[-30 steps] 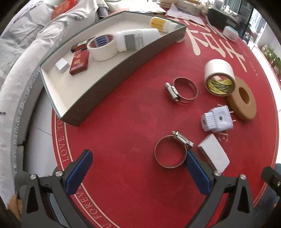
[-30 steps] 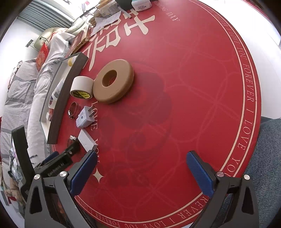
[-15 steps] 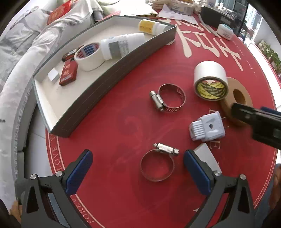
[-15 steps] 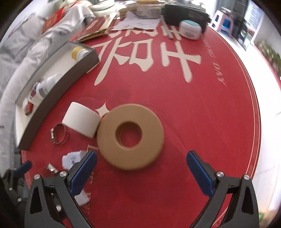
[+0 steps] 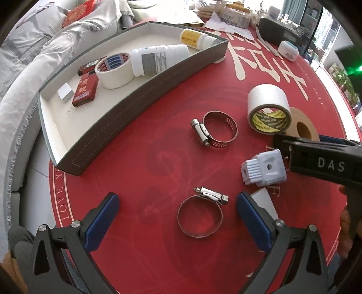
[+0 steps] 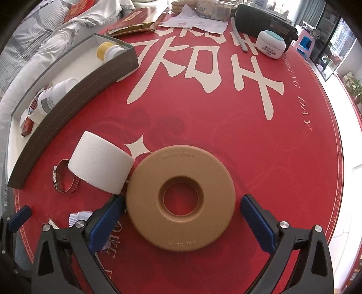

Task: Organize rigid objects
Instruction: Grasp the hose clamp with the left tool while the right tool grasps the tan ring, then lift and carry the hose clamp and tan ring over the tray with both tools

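The tan ring-shaped disc (image 6: 181, 197) is lying flat on the red bench (image 6: 260, 135), looking stiff, smooth, fairly weighty. I am bracketing its outer rim with my right tongs (image 6: 181, 217), closing but not yet pressing; my left tongs (image 5: 176, 217) are closing too, wide around a springy hose clamp (image 5: 200, 214).

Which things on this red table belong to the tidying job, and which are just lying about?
Job:
curved tray
tan ring between the open right gripper fingers, whose jaws have just been closing
hose clamp before the left gripper, likewise
second clamp
white tape roll
grey plug

Lying about:
papers
teal-lidded jar
black radio
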Available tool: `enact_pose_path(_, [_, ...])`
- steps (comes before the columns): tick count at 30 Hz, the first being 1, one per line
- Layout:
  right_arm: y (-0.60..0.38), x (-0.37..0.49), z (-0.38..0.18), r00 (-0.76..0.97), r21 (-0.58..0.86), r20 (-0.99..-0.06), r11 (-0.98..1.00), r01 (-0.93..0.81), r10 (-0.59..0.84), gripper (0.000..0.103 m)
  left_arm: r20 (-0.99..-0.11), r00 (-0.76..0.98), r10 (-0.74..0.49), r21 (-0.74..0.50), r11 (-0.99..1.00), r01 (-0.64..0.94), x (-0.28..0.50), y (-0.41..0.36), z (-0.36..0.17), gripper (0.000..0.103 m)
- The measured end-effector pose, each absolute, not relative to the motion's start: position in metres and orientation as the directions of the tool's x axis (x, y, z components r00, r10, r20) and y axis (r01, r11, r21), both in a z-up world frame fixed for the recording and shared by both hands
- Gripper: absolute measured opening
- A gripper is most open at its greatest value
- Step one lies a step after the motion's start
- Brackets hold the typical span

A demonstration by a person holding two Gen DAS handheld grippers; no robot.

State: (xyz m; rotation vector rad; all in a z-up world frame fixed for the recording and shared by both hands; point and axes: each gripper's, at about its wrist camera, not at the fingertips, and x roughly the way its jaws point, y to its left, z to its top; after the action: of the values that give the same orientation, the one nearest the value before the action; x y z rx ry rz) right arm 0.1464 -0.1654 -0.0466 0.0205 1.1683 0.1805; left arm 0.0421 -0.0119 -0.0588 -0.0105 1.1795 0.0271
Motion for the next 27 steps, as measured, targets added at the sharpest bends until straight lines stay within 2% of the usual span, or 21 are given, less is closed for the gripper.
enact_pose_path(1, [-0.165, 0.144, -0.043, 0.385, 0.109, -0.910, 0.986, -0.129, 0.151, 0.088, -0.925, 0.381, 0.009, 0.005, 1.000, -0.010, 0.040, -0.014, -0.057, 0.095])
enact_pose_path(2, [-0.164, 0.144, -0.044, 0.367, 0.109, -0.918, 0.986, -0.128, 0.149, 0.088, -0.923, 0.384, 0.000, 0.006, 1.000, 0.014, 0.038, -0.016, -0.054, 0.087])
enact_pose_path(3, [-0.163, 0.143, -0.043, 0.363, 0.112, -0.920, 0.986, -0.128, 0.151, 0.088, -0.921, 0.389, -0.011, 0.005, 0.999, 0.039, 0.040, -0.013, -0.053, 0.073])
enact_pose_path(4, [-0.165, 0.142, -0.042, 0.359, 0.112, -0.921, 0.986, -0.125, 0.150, 0.088, -0.919, 0.394, -0.020, 0.006, 0.998, 0.065, 0.038, -0.016, -0.049, 0.064])
enact_pose_path(5, [-0.169, 0.140, -0.042, 0.354, 0.130, -0.921, 0.986, -0.107, 0.159, 0.088, -0.916, 0.399, -0.034, 0.003, 0.996, 0.092, 0.036, -0.018, -0.046, 0.040])
enact_pose_path(6, [-0.175, 0.138, -0.041, 0.351, 0.153, -0.920, 0.984, -0.088, 0.175, 0.088, -0.917, 0.397, -0.029, 0.012, 0.995, 0.100, 0.035, -0.018, -0.045, 0.037])
enact_pose_path(13, [-0.215, 0.099, -0.016, 0.405, 0.307, -0.871, 0.952, 0.009, 0.277, 0.088, -0.923, 0.373, -0.092, -0.092, 0.996, 0.017, 0.020, 0.003, -0.039, 0.037])
enact_pose_path(24, [-0.246, 0.027, -0.019, 0.477, 0.597, -0.743, 0.787, 0.155, 0.470, 0.088, -0.889, 0.450, -0.085, -0.097, 0.995, -0.004, -0.007, 0.015, -0.013, 0.037])
enact_pose_path(27, [-0.249, 0.018, -0.029, 0.478, 0.619, -0.734, 0.765, 0.177, 0.483, 0.088, -0.888, 0.452, -0.085, -0.089, 0.996, 0.012, -0.014, 0.012, -0.012, 0.037])
